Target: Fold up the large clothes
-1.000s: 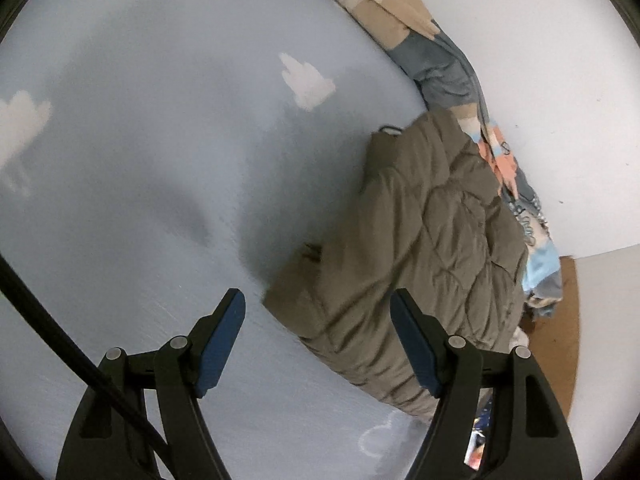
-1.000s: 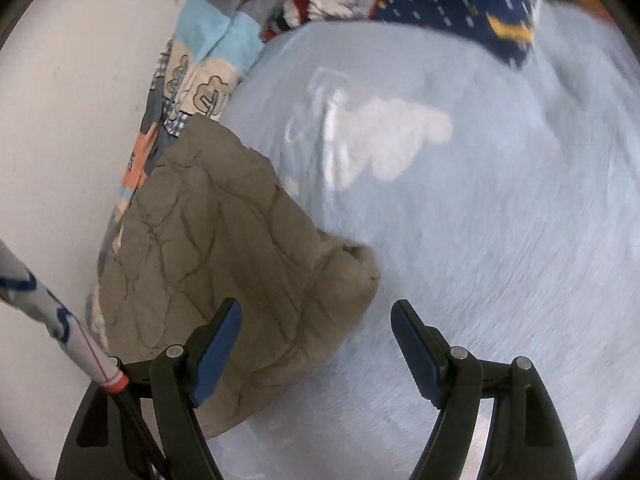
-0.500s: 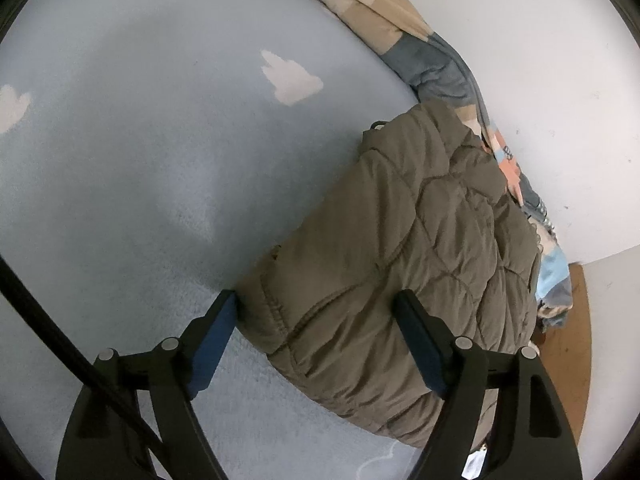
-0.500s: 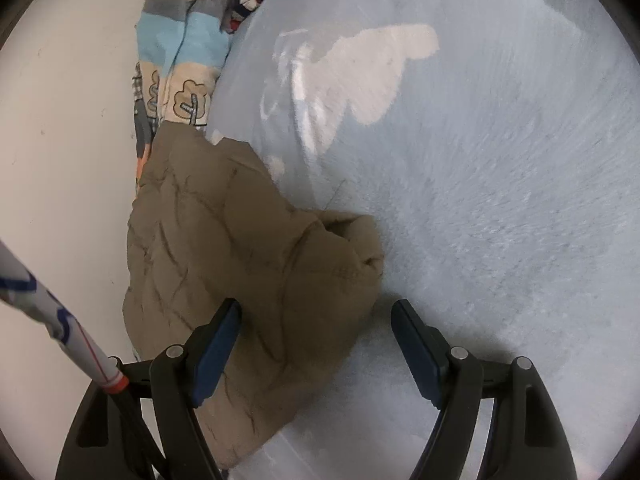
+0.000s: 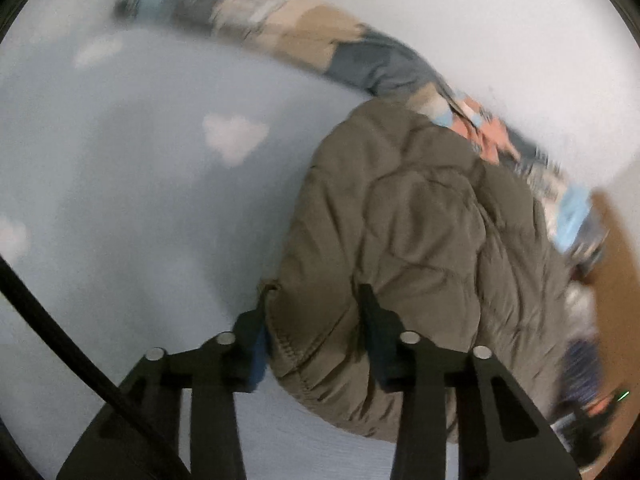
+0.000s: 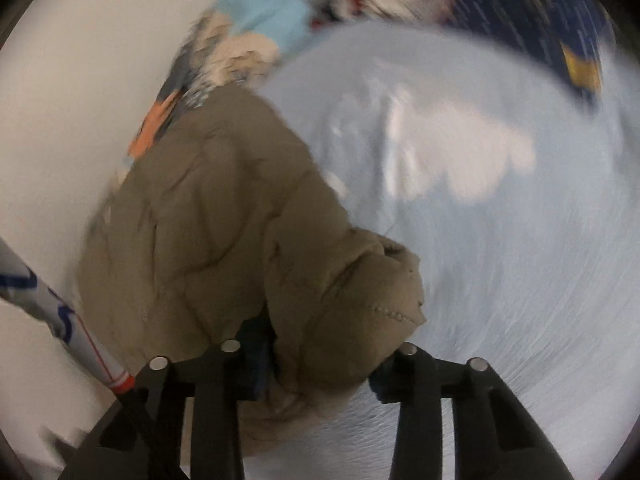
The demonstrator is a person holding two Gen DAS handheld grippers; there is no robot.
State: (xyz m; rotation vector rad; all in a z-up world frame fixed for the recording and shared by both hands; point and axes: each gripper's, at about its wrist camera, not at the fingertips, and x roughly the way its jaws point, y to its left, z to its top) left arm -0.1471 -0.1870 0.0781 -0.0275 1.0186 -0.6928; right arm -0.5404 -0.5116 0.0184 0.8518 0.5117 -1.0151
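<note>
On the bed (image 5: 120, 200), against its wall-side edge, lies the folded jacket (image 5: 420, 220). Left gripper (image 5: 312, 312) has just been closing; its fingers (image 5: 372, 312) now pinch the jacket's near corner. Right gripper (image 6: 328, 344) has likewise been closing, its fingers (image 6: 256, 344) clamped on another bunched corner (image 6: 360, 288). A patterned blanket (image 5: 360, 56) runs along the wall behind the jacket.

jacket (image 5: 420, 220): showing as quilted matt olive cloth, puffy, stitched | sheet (image 5: 120, 200): looking like soft matt pale-blue cloth | blanket (image 5: 360, 56): showing as printed cloth | grippers: looking like matt black plastic, shiny metal pins | wall (image 6: 80, 80): looking smooth, matt
</note>
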